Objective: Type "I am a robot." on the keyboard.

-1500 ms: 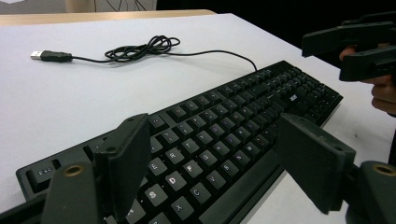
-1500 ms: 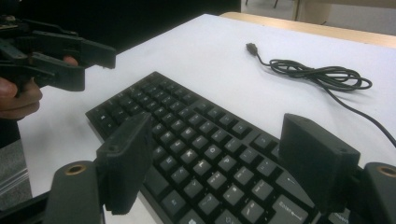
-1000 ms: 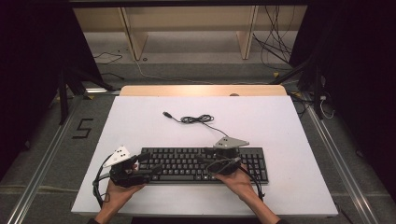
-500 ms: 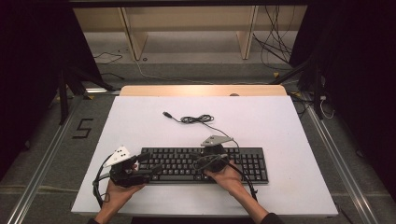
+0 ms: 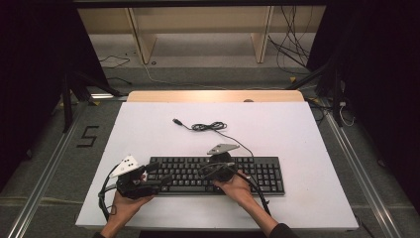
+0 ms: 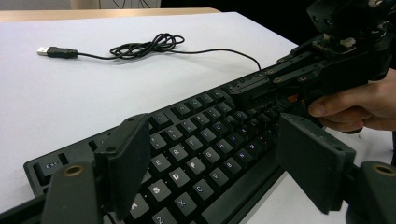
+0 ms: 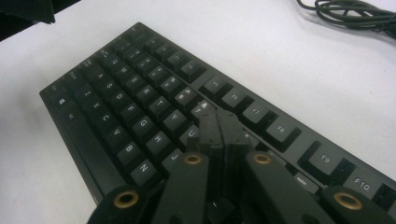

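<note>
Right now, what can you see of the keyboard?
The keyboard is black, full-size, plastic-looking, with pale key legends. It lies flat near the table's front edge. Its thin black cable runs back in a loose coil to an unplugged USB plug. The shut right gripper points at its middle keys; the open left gripper straddles its left end.

Both grippers black. Left gripper [image 5: 157,174]: flat rectangular pads [image 6: 127,158], brass-coloured screws at jaw pivots, grey three-cornered plate with dots, looping black cable. Right gripper [image 5: 206,170]: same brass screws, grey plate, black cable. Dark sleeve [image 5: 279,231] on right arm.
</note>
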A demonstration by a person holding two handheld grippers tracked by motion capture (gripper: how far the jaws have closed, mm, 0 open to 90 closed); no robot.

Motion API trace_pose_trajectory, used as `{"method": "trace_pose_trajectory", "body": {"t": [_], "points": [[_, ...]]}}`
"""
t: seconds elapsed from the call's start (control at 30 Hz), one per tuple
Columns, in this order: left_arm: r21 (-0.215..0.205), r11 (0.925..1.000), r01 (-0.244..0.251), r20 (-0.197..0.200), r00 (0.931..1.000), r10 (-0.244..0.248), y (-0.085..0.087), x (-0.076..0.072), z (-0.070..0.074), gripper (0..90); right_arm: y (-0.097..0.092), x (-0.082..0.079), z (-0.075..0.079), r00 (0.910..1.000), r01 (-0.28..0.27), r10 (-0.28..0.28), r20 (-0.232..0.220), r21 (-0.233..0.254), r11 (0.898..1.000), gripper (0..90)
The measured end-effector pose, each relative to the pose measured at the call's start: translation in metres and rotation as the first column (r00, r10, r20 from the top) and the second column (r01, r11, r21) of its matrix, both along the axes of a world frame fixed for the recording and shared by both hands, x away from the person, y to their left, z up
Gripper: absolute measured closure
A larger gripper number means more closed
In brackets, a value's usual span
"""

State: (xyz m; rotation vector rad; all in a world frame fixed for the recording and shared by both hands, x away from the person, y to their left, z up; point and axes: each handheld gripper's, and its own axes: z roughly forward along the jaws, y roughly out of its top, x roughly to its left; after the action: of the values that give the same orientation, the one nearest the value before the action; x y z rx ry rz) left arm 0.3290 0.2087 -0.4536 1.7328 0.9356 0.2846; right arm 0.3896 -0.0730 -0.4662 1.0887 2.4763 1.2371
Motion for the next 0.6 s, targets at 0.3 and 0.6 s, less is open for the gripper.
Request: {"method": "trace_pose_trajectory", "body": {"t": [0.3,0.6], "points": [[-0.001,1.0000,-0.003,-0.001,1.0000,0.003,0.0012,-0.0009,-0.0002,26.1,0.0052,0.0024,-0.0054,0.9999,0.000,-0.001,-0.015,-0.021,1.000,90.0],[0.005,1.0000,0.002,0.000,1.0000,-0.002,0.0010,-0.0008,-0.0003,26.1,0.0075,0.0030,-0.0088,0.9996,-0.002,0.001,-0.028,-0.039,0.999,90.0]]}}
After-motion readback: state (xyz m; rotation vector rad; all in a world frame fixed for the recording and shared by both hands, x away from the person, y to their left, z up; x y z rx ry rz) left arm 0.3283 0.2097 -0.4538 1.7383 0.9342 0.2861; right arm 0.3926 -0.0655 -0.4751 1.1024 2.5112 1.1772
